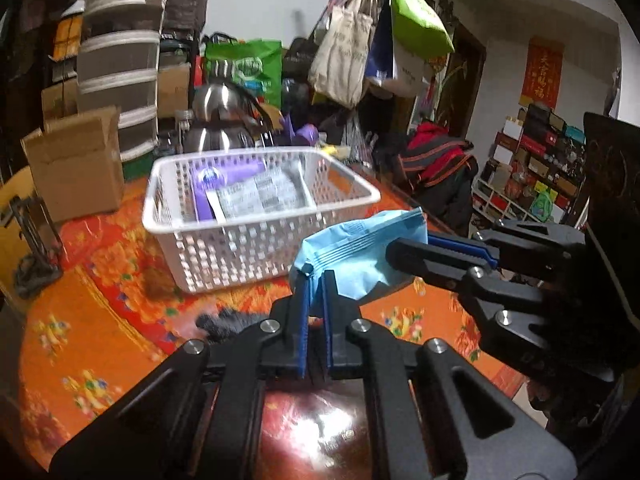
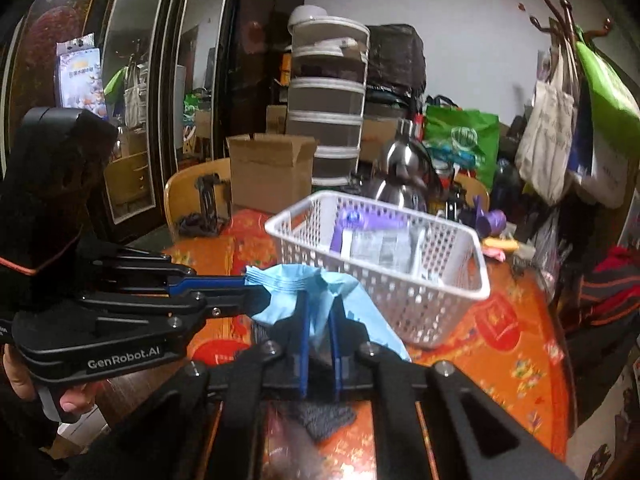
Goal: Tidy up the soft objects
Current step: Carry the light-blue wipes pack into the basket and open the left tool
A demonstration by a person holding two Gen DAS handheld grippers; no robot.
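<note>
A soft light-blue packet (image 1: 360, 252) hangs above the orange floral tablecloth, held at two ends. In the left wrist view my left gripper (image 1: 316, 278) is shut on its near crimped edge, and my right gripper (image 1: 394, 258) reaches in from the right, shut on its other end. From the right wrist camera, the same packet (image 2: 320, 292) is pinched by my right gripper (image 2: 319, 302), with the left gripper (image 2: 260, 296) shut on its left end. Just beyond stands a white perforated basket (image 1: 240, 252) (image 2: 400, 312) holding a purple packet (image 1: 208, 184) and a printed clear packet (image 1: 260, 196).
A cardboard box (image 1: 76, 164) and a steel kettle (image 1: 220, 116) stand behind the basket. A dark furry item (image 1: 224, 320) and a grey cloth (image 2: 324, 416) lie on the table near me. Bags hang at the back right (image 1: 348, 56). A person's hand (image 2: 24, 376) holds the left gripper.
</note>
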